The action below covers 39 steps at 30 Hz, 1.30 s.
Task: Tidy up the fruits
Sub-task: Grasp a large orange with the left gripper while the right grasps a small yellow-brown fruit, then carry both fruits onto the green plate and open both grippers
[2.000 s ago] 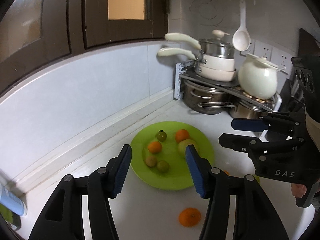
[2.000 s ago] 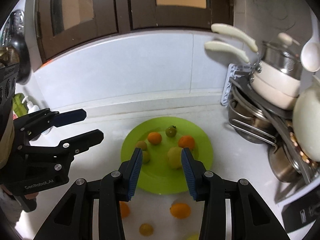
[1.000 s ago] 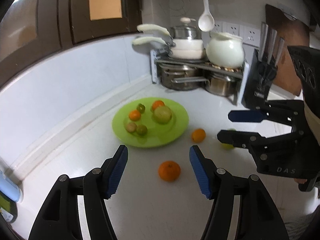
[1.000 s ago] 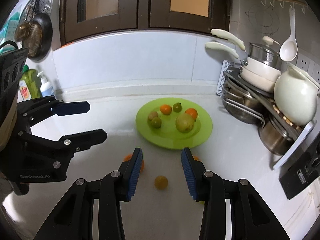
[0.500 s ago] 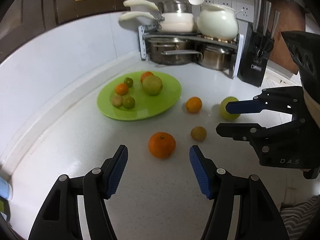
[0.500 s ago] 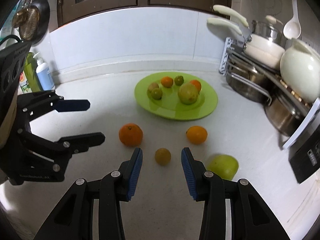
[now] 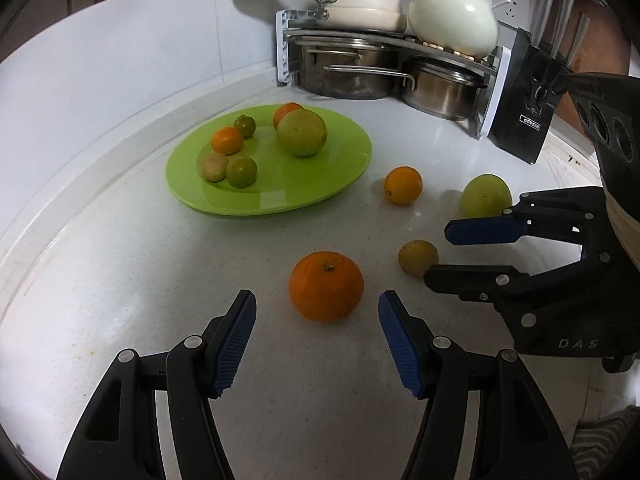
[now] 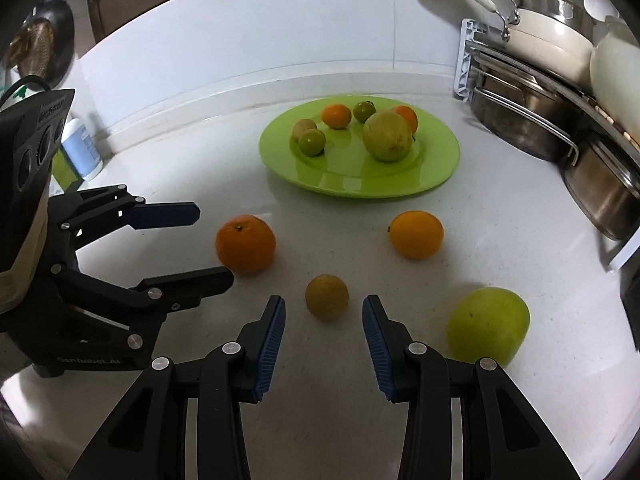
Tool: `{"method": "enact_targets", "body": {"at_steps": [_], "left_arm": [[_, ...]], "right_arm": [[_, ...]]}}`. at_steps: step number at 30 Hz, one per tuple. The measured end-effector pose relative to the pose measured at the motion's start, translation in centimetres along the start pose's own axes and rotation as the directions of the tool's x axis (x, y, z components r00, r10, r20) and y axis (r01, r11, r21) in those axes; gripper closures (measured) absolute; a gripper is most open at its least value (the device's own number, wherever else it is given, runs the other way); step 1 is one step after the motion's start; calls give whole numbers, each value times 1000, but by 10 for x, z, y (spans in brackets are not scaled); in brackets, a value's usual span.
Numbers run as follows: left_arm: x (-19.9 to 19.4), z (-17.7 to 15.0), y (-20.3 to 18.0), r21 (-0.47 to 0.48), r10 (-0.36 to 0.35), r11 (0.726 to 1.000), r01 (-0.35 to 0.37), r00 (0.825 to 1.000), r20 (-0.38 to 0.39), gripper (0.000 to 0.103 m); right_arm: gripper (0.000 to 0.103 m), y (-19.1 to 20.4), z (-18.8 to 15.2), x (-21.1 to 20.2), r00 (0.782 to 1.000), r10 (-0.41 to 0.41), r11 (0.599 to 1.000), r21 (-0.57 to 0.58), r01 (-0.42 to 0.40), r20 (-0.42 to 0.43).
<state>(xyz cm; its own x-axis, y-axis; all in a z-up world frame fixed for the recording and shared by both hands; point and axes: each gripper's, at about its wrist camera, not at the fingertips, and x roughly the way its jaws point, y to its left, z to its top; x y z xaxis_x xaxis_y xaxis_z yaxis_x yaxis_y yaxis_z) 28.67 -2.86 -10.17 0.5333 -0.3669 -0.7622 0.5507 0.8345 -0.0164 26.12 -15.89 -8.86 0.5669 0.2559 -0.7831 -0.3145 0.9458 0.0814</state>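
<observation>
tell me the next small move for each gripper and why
Probably ease both forward and close: the open left gripper is lined up on the large orange, the open right gripper on the small brownish fruit; neither pad touches yet.

The white bench (image 7: 120, 280) in front of me carries a green plate (image 7: 344, 168) near the back wall. Four loose fruits lie directly on the bench: a large orange (image 7: 326, 286), a smaller orange (image 7: 403, 185), a brownish fruit (image 7: 417, 257) and a green fruit (image 7: 485, 196). A pot rack (image 7: 286, 52) and a knife block (image 7: 524, 120) stand at the far corner.
</observation>
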Motion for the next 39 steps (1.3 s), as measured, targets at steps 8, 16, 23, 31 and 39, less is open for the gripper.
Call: {"method": "enact_targets", "body": {"at_steps": [8, 16, 23, 31, 39], "left_arm": [[15, 7, 0, -26, -29, 999, 28, 999, -20, 45], [19, 10, 0, -43, -33, 999, 32, 999, -28, 57], [21, 9, 0, -37, -31, 999, 29, 999, -33, 61], [14, 10, -1, -42, -28, 999, 27, 999, -20, 61], [2, 13, -3, -53, -18, 998, 19, 1000, 5, 61]], "right_arm": [[62, -6, 2, 12, 999, 27, 1000, 15, -27, -19], [68, -6, 5, 18, 999, 25, 1000, 12, -25, -31], [76, -5, 6, 19, 999, 32, 999, 5, -32, -34], [76, -6, 5, 16, 999, 37, 999, 20, -36, -27], [76, -5, 9, 2, 999, 36, 999, 19, -36, 10]]}}
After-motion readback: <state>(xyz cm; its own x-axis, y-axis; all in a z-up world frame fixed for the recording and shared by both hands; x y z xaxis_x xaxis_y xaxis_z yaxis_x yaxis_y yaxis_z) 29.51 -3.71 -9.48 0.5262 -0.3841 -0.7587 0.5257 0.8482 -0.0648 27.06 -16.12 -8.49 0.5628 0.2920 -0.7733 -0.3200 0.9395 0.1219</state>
